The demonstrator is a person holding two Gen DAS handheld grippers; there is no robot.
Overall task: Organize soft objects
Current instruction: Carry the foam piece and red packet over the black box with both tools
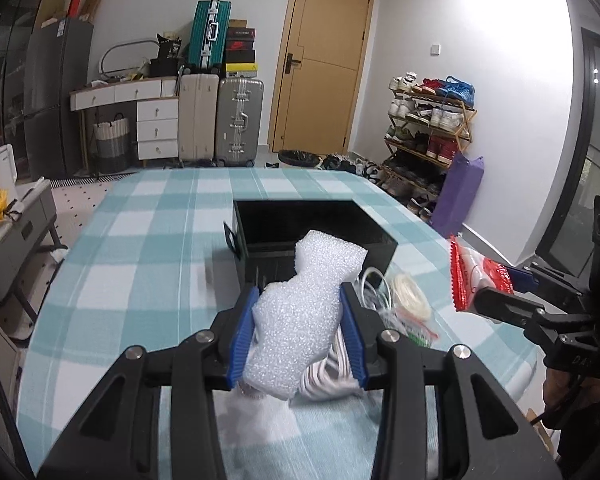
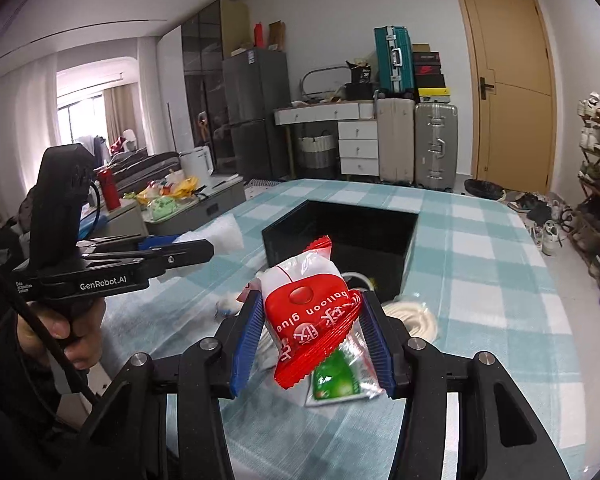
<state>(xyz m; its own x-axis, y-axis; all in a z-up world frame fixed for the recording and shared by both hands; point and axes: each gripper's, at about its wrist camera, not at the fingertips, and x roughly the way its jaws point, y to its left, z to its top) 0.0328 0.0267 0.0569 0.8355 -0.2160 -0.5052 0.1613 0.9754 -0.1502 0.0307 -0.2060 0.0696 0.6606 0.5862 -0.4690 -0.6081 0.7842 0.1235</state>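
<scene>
1. Our left tongs [image 1: 300, 320] are clenched on a white foam piece [image 1: 304, 300]. The blue pads press its two sides, and its upper end sticks out ahead of the fingers, over the near edge of the black box [image 1: 380, 246].

2. Our right tongs [image 2: 312, 332] are clenched on a red-and-white packet [image 2: 308, 312] printed "balloon glue". It sits tilted between the pads, its crimped end pointing toward the box.

3. Both items hang clear of the tabletop [image 1: 140, 248]. We judge they are held this way so they can go over the box wall together and drop inside.

4. The open box stands in the middle of the checked cloth, just beyond both tongs. It is the likely bin for the soft things. Its inside is dark, so we cannot tell what lies in it.

5. Loose items are left near the box's front corner: a coil of cream cord [image 2: 412, 316], white cable [image 1: 374, 288] and a green sachet [image 2: 336, 384] under the packet.

6. The foam gives under pressure and the packet is slick, so we would keep a firm, steady squeeze on both until they are above the opening.
</scene>
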